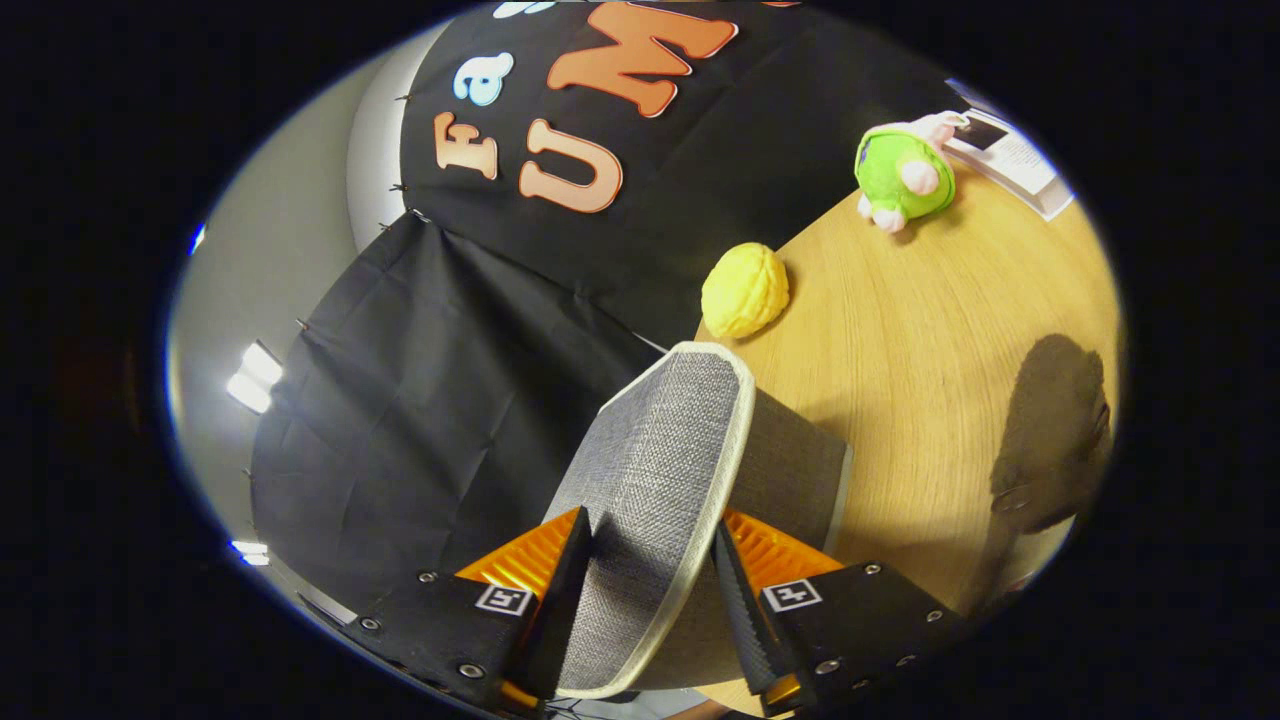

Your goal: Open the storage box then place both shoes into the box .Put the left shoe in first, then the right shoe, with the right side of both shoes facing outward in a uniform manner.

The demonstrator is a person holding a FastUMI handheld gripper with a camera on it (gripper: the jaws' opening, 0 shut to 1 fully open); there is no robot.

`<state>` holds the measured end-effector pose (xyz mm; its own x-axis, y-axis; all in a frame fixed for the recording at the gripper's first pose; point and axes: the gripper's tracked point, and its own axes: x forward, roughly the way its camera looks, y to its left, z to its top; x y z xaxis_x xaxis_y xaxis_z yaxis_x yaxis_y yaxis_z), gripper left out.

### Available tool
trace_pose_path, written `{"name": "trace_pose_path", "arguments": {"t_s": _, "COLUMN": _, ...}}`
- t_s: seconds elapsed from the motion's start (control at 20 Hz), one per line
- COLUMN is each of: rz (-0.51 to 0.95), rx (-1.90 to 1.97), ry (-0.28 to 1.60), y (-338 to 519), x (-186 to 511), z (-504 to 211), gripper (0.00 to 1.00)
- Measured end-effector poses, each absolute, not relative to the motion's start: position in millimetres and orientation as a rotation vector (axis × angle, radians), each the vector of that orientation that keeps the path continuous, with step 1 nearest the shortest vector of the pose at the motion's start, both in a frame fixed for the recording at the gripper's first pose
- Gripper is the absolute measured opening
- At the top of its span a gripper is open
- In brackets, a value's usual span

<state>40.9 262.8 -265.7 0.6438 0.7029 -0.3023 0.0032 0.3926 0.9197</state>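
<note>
The grey fabric lid (660, 470) of the storage box, edged in pale trim, stands raised between my two fingers. My gripper (650, 560) is shut on the lid, one black finger (565, 590) on its outer face and the other finger (740, 600) on its inner side. The box's grey fabric wall (790, 470) shows just behind the lid, standing on the wooden table (930, 340). The view is tilted. The inside of the box is hidden by the lid.
A yellow walnut-shaped toy (745, 290) lies on the table beyond the box. Farther off sit a green and pink plush toy (905, 175) and a white booklet (1010, 160). A dark shadow (1055, 440) falls on the table beside the box.
</note>
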Motion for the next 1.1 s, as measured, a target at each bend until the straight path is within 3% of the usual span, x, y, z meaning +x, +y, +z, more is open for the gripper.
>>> {"name": "trace_pose_path", "arguments": {"t_s": 0.05, "rz": 0.472, "rx": 1.085, "ry": 0.748, "y": 254.3, "x": 46.5, "z": -262.1, "gripper": 0.62}}
{"name": "trace_pose_path", "arguments": {"t_s": 0.1, "rz": 0.450, "rx": 1.091, "ry": 0.734, "y": 248.8, "x": 52.8, "z": -257.4, "gripper": 0.41}}
{"name": "trace_pose_path", "arguments": {"t_s": 0.15, "rz": 0.464, "rx": 1.089, "ry": 0.736, "y": 248.3, "x": 52.1, "z": -252.8, "gripper": 0.31}}
{"name": "trace_pose_path", "arguments": {"t_s": 0.3, "rz": 0.467, "rx": 1.088, "ry": 0.781, "y": 250.1, "x": 50.7, "z": -247.0, "gripper": 0.24}}
{"name": "trace_pose_path", "arguments": {"t_s": 0.4, "rz": 0.465, "rx": 1.057, "ry": 0.788, "y": 251.1, "x": 53.6, "z": -242.7, "gripper": 0.13}}
{"name": "trace_pose_path", "arguments": {"t_s": 1.1, "rz": 0.575, "rx": 0.931, "ry": 0.601, "y": 288.4, "x": 80.1, "z": -118.2, "gripper": 0.11}}
